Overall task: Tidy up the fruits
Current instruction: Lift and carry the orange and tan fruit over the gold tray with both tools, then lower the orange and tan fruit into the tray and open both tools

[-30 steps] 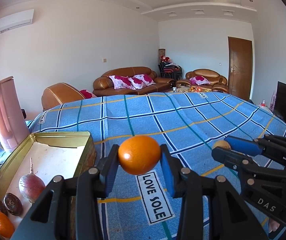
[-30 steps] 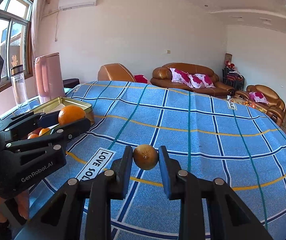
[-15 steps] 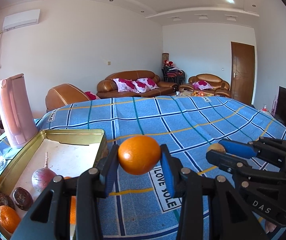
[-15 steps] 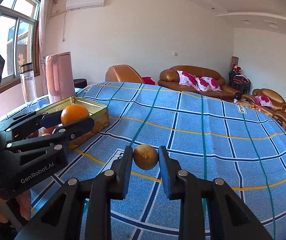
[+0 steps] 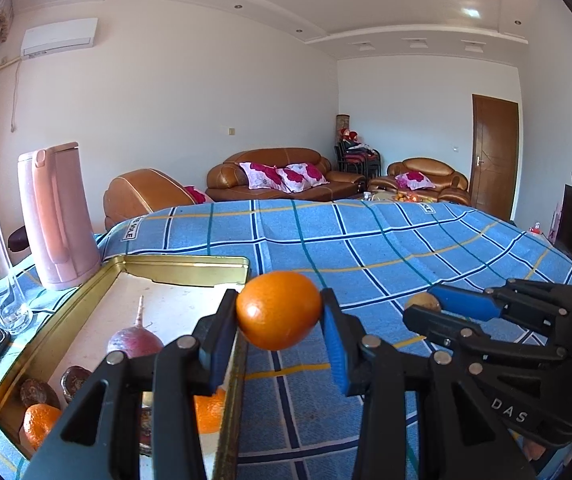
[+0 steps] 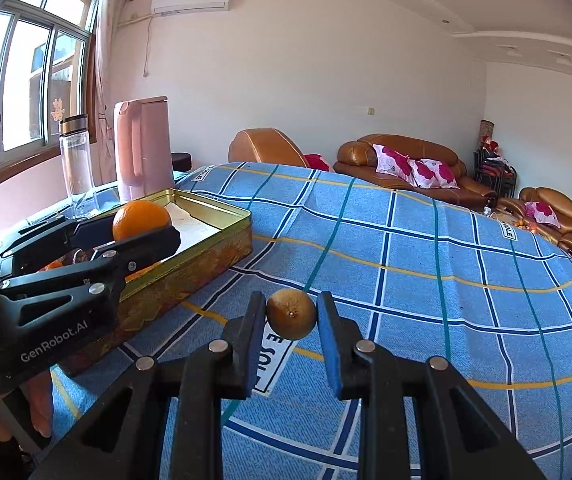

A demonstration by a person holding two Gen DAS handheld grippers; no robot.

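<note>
Left claw (image 5: 280, 316) is clenched on an orange (image 5: 278, 310), held at centre frame above the near right rim of the gold tin (image 5: 190, 261). Right claw (image 6: 291, 318) is clenched on a small brownish fruit (image 6: 291, 314), low centre of its frame, over the blue checked cloth (image 6: 425, 264). The tin, lower left in the left view, holds a red radish (image 5: 134, 342), two dark round fruits and tangerines (image 5: 40, 424); a pink kettle (image 5: 60, 216) stands beyond it.
</note>
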